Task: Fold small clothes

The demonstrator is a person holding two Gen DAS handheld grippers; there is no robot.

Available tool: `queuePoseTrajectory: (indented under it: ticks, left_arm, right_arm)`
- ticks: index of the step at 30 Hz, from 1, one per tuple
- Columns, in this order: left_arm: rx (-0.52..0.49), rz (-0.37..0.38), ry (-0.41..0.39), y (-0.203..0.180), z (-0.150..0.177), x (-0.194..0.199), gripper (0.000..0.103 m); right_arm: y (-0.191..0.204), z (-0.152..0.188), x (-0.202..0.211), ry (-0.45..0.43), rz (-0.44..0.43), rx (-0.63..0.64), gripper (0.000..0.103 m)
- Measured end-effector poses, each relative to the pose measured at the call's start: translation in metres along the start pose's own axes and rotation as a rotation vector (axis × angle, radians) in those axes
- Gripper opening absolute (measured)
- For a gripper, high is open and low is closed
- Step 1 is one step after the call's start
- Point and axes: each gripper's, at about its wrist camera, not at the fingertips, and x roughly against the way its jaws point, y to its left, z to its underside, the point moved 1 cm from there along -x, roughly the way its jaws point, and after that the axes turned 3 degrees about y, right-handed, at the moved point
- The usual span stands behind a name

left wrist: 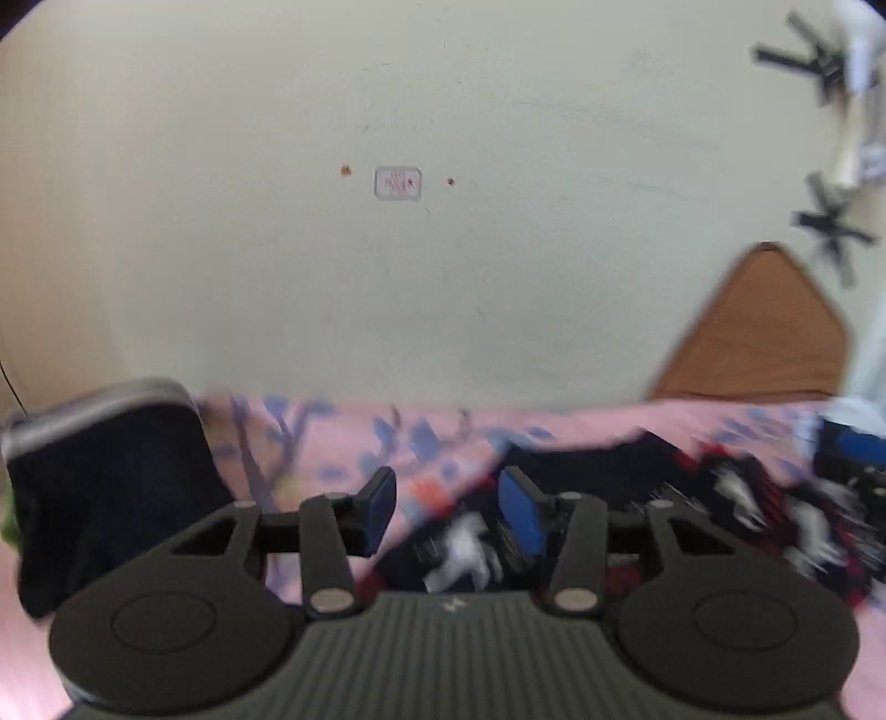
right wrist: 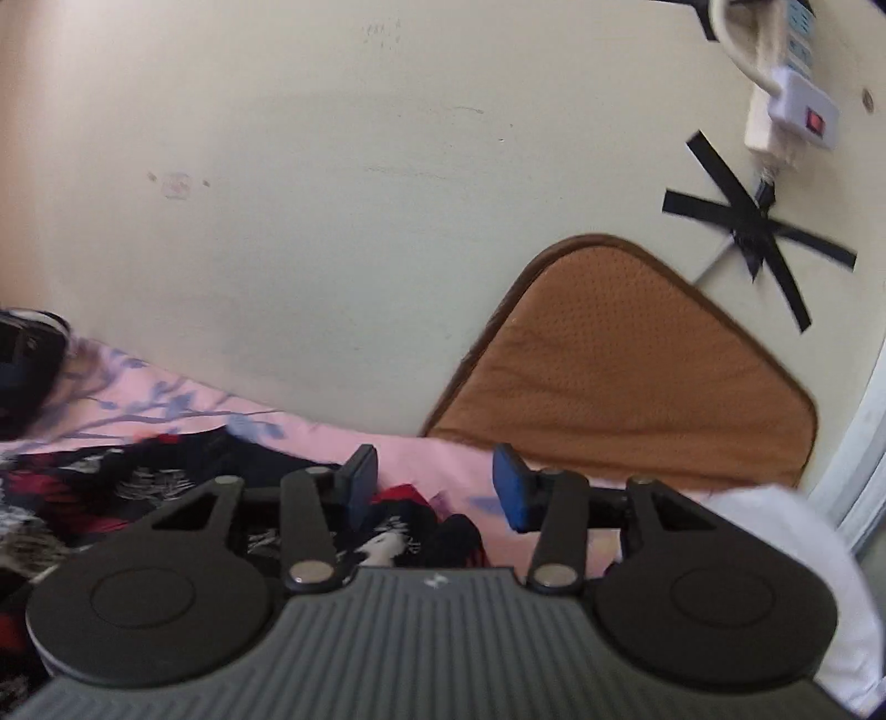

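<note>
Both grippers, left gripper (left wrist: 447, 512) and right gripper (right wrist: 436, 486), gape apart, holding nothing. One patterned garment (left wrist: 736, 498) lies lower right on the pink sheet (left wrist: 354, 443); one dark folded piece (left wrist: 105, 493) sits lower left.

Two tools — left tool (left wrist: 447, 512), right tool (right wrist: 434, 484) — one patterned garment (right wrist: 111, 487), one dark folded piece (left wrist: 111, 487), one brown cushion (right wrist: 620, 365), one white cloth (right wrist: 803, 565) (blurred), two tape crosses (right wrist: 758, 232).

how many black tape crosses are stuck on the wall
2. One tape cross sits just above the brown cushion, below the power strip. The other is higher up, only partly visible in the right view.
</note>
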Motion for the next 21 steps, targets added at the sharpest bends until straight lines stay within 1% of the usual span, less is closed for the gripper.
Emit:
queuePoseTrajectory:
  ticks: [2,3,5,7,8,9,10,12,14,15,16,17,18,19,20,21]
  left_arm:
    - [0.025,0.083,0.029,0.015,0.036,0.03,0.046]
    - [0.053,0.125,0.054,0.021,0.055,0.047,0.05]
    - [0.115,0.204,0.12,0.027,0.088,0.068,0.053]
    - [0.152,0.254,0.162,0.025,0.11,0.079,0.054]
    - [0.159,0.283,0.18,0.02,0.119,0.085,0.056]
    - [0.159,0.307,0.194,0.014,0.127,0.088,0.058]
    - [0.151,0.33,0.202,0.007,0.131,0.09,0.058]
    - [0.134,0.341,0.209,-0.008,0.135,0.091,0.057]
    - [0.115,0.348,0.216,-0.017,0.133,0.083,0.05]
    - [0.121,0.342,0.226,-0.022,0.135,0.077,0.038]
    - [0.121,0.321,0.237,-0.026,0.137,0.071,0.028]
    - [0.123,0.302,0.247,-0.029,0.139,0.067,0.022]
    - [0.133,0.303,0.252,-0.026,0.139,0.066,0.018]
    - [0.148,0.309,0.248,-0.02,0.139,0.07,0.015]
    - [0.155,0.316,0.242,-0.014,0.137,0.076,0.01]
    - [0.167,0.32,0.225,-0.004,0.135,0.085,0.009]
  right_arm:
    - [-0.015,0.035,0.033,0.02,-0.13,-0.092,0.049]
    - [-0.02,0.052,0.048,0.045,-0.19,-0.135,0.049]
    - [-0.024,0.087,0.073,0.106,-0.307,-0.227,0.05]
    - [-0.021,0.115,0.091,0.162,-0.403,-0.332,0.054]
    - [-0.018,0.125,0.099,0.184,-0.441,-0.364,0.054]
    - [-0.008,0.135,0.107,0.199,-0.478,-0.38,0.054]
    - [0.0,0.141,0.115,0.205,-0.494,-0.374,0.055]
    - [0.017,0.149,0.124,0.237,-0.521,-0.349,0.057]
    - [0.039,0.156,0.131,0.27,-0.571,-0.318,0.057]
    - [0.047,0.158,0.133,0.274,-0.601,-0.319,0.057]
    - [0.055,0.161,0.132,0.28,-0.623,-0.333,0.056]
    - [0.066,0.166,0.133,0.276,-0.62,-0.346,0.054]
    - [0.075,0.167,0.136,0.265,-0.586,-0.321,0.031]
    - [0.081,0.164,0.135,0.274,-0.556,-0.291,0.007]
    - [0.081,0.162,0.141,0.253,-0.537,-0.297,0.006]
    - [0.073,0.154,0.147,0.208,-0.529,-0.311,0.006]
